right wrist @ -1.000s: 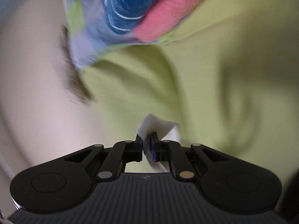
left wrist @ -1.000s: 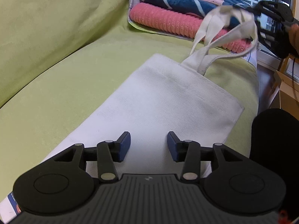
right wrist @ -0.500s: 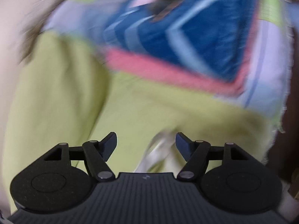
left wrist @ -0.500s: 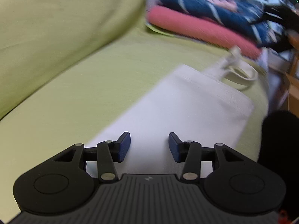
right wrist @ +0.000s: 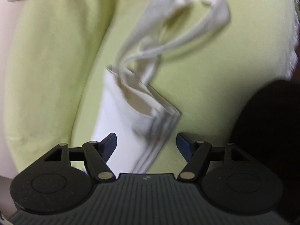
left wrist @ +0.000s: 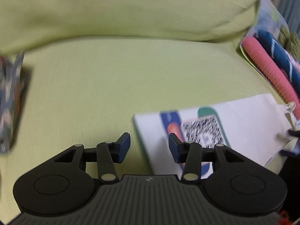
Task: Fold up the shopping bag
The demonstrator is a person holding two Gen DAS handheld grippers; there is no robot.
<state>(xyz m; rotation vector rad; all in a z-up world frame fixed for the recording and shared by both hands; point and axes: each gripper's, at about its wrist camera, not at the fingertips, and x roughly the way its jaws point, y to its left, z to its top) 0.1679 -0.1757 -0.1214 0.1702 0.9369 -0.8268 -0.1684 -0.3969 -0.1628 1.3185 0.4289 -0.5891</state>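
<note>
Cloth is the whole matter: the shopping bag (left wrist: 247, 123) is a single white canvas tote, thin and limp, and I judge it light, not fragile, and apt to slump or slide on itself unless pinned at an edge.

At the far left of the left wrist view one patterned dark object (left wrist: 11, 103) stands blurred at the frame edge; what it is I cannot tell. Next comes the left gripper (left wrist: 149, 147), its two blue-padded jaws spread apart with nothing between them, hovering over the green sofa seat (left wrist: 93, 93) at the bag's left corner. The bag lies flat on the seat to the right of that, printed side up, showing one QR-code panel (left wrist: 203, 129). Far right, two rolled towels, one pink (left wrist: 270, 73) and one blue (left wrist: 281, 60), lie stacked at the sofa's end.

In the right wrist view the right gripper (right wrist: 146, 142) is likewise released, jaws wide, just above the bag's layered edge (right wrist: 161, 131), where several plies show. Two pale handles (right wrist: 187, 18) trail loose beyond the bag's open mouth.

A stacked corner or hemmed edge looks the best hold; the handles will likely flop and need tucking.
</note>
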